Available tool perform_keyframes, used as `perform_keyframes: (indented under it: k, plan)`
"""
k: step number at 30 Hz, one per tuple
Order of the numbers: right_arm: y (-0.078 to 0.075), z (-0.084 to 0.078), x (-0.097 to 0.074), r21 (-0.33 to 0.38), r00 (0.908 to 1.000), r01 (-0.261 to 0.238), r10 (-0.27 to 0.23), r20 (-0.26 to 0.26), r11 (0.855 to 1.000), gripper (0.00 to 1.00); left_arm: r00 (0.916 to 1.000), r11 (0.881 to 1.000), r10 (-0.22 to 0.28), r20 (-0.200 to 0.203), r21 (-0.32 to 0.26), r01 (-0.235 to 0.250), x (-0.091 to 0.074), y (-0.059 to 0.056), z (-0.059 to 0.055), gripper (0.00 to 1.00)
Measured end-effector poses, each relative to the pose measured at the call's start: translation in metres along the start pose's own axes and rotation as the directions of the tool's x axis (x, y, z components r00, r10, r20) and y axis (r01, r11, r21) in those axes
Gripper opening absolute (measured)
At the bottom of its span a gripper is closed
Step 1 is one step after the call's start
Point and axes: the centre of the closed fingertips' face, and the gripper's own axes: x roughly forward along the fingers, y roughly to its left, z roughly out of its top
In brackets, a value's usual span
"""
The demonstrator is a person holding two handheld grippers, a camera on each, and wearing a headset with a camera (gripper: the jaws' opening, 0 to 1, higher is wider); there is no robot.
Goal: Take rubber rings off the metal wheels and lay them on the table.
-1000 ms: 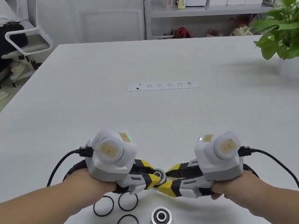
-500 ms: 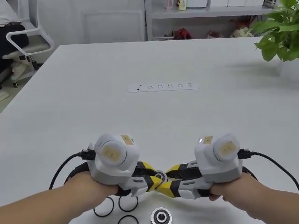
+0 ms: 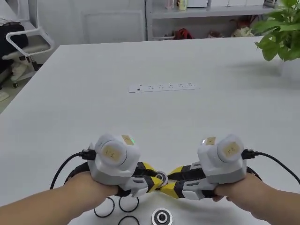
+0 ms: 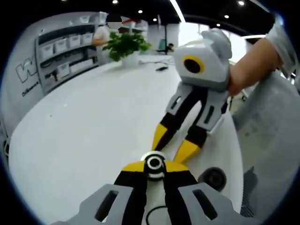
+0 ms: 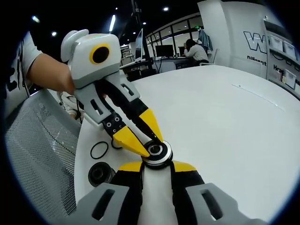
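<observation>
A small metal wheel (image 3: pixel 161 177) with a black rubber ring on it is held just above the table, and my left gripper (image 3: pixel 156 181) is shut on it. In the left gripper view the wheel (image 4: pixel 154 161) sits between the yellow tips of the left gripper (image 4: pixel 154 168). My right gripper (image 3: pixel 170 183) faces it from the right, jaws apart, tips right at the wheel's (image 5: pixel 158 151) rim. Three loose black rubber rings (image 3: pixel 128 202) lie on the table under my left hand. A second wheel (image 3: pixel 161 217) lies near the front edge.
A white power strip (image 3: pixel 163 86) lies mid-table. A potted plant (image 3: pixel 279 33) stands at the far right corner. An office chair (image 3: pixel 23 42) stands beyond the table's left edge. The second wheel (image 5: pixel 101 172) and a ring (image 5: pixel 99 150) lie close below the grippers.
My right gripper has eased slightly to the right, away from the left one. The left gripper and the wheel in it have stayed put.
</observation>
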Motion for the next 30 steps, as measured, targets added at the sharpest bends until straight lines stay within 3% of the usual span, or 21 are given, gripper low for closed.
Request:
perform_keyframes:
  k: [20, 30]
  plan:
    - [0.0000, -0.0048, -0.0038, 0.026, 1.0000, -0.003, 0.003, -0.007, 1.000, 0.10, 1.0000, 1.000, -0.004, 0.001, -0.009, 0.004, -0.0003, -0.0004, -0.0013, 0.13]
    - [-0.0002, -0.0057, -0.0057, 0.078, 1.0000, -0.006, 0.005, 0.001, 0.997, 0.04, 1.0000, 1.000, 0.003, 0.003, -0.016, -0.003, -0.0006, 0.0000, -0.0016, 0.13]
